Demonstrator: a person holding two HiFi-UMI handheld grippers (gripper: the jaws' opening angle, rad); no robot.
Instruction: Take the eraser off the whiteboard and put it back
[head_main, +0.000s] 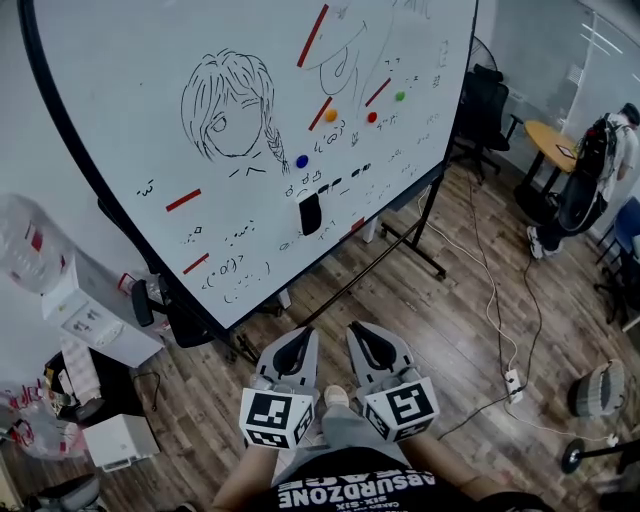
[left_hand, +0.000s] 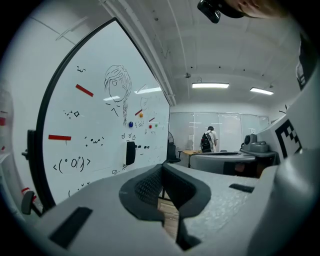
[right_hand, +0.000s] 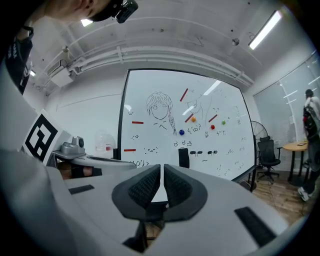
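Note:
The black eraser (head_main: 310, 213) sticks to the lower middle of the whiteboard (head_main: 120, 90), under a blue magnet. It also shows as a small dark block in the left gripper view (left_hand: 130, 153) and in the right gripper view (right_hand: 184, 158). Both grippers hang side by side at the bottom of the head view, well short of the board. My left gripper (head_main: 299, 337) is shut with nothing between its pads. My right gripper (head_main: 360, 334) is likewise shut and empty. Each points toward the board, with the eraser ahead and slightly above the jaws.
The board's stand legs (head_main: 420, 255) spread over the wooden floor. A water dispenser (head_main: 90, 310) stands at the left, with boxes below it. To the right are an office chair (head_main: 485, 105), a round table (head_main: 555, 140), a person (head_main: 600, 160), a cable with power strip (head_main: 512, 380) and a fan (head_main: 598, 388).

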